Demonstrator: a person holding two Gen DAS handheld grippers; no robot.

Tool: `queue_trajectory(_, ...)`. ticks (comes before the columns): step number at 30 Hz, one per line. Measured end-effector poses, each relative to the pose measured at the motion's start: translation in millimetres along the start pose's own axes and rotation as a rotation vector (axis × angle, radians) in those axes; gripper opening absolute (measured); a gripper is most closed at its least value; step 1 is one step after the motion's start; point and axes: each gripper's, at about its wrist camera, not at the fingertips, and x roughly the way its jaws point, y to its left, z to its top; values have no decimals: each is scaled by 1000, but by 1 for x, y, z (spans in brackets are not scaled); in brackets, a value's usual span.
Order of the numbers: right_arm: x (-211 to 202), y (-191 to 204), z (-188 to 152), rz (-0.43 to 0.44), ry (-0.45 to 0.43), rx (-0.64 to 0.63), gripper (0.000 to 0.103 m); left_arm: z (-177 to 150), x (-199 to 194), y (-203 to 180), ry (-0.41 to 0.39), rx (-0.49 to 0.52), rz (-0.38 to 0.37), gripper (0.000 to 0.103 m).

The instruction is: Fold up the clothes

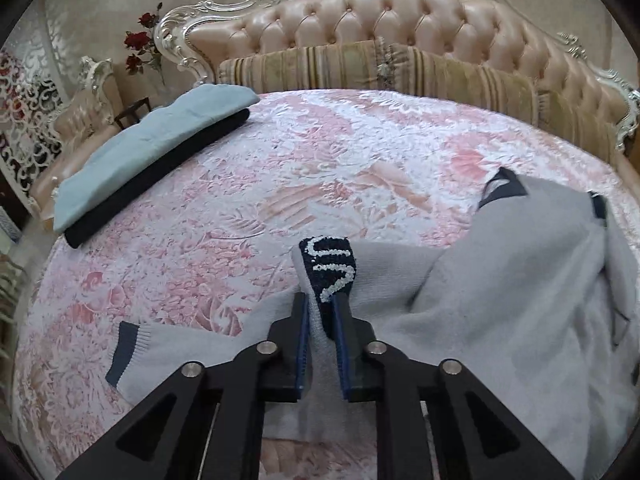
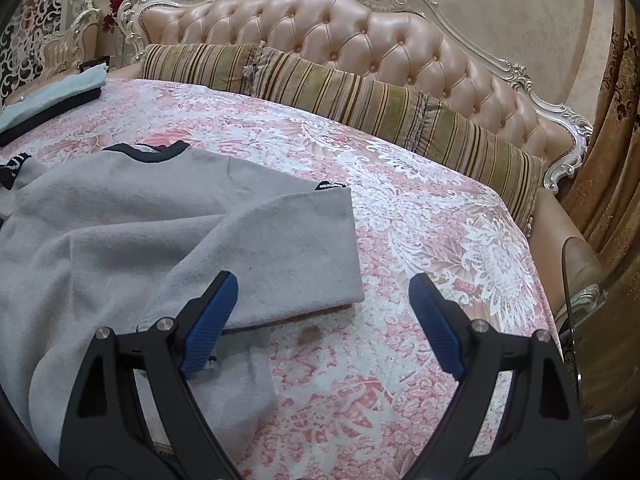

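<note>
Pink floral bedspread (image 1: pixel 248 184) covers the bed in front of me, and I place everything else from it. Behind its far edge rises the tufted pink headboard (image 1: pixel 384 20) with a carved silver frame, and striped bolsters (image 1: pixel 360 68) lie along that same edge, between spread and headboard. At the spread's far left corner sits a folded stack: a pale blue garment (image 1: pixel 152 148) on top of a dark one (image 1: pixel 160 176). Red roses (image 1: pixel 140 44) stand beyond that corner, by the wall.

On the near right part of the spread lies the grey sweater (image 1: pixel 520 304) with navy trim, rumpled, its neckband (image 2: pixel 156 151) toward the headboard. One sleeve (image 2: pixel 288 248) is laid across the body, its end pointing at the spread's right side. Another sleeve runs toward the near left, its navy cuff (image 1: pixel 122 354) flat on the spread.

My left gripper (image 1: pixel 322 312) is clamped on a pinch of the sweater, a navy patch with white stitching (image 1: pixel 332 264) standing up just past the blue pads.

My right gripper (image 2: pixel 322 280) hangs over the near side of the spread with its jaws wide apart, gripping nothing; its left finger (image 2: pixel 212 320) is above the sweater, its right finger (image 2: pixel 436 320) above bare spread.
</note>
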Motion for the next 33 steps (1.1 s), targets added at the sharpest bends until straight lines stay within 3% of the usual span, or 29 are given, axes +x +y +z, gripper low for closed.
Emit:
queue_trajectory(3,1,0,0,0,2,-2,89,-1,-2,-3,-13,3,19,48)
queue_trajectory(11,2,1,0,4,2,1,89,6,-20,6,-61,-34,77,49)
queue_trajectory(19,3,4,0,3,3,-6,89,13,-35,-12,-106,-6,30,51)
queue_trajectory(33,8,2,-3,-40,3,-10,89,14,-36,-42,-105,40,-11,51)
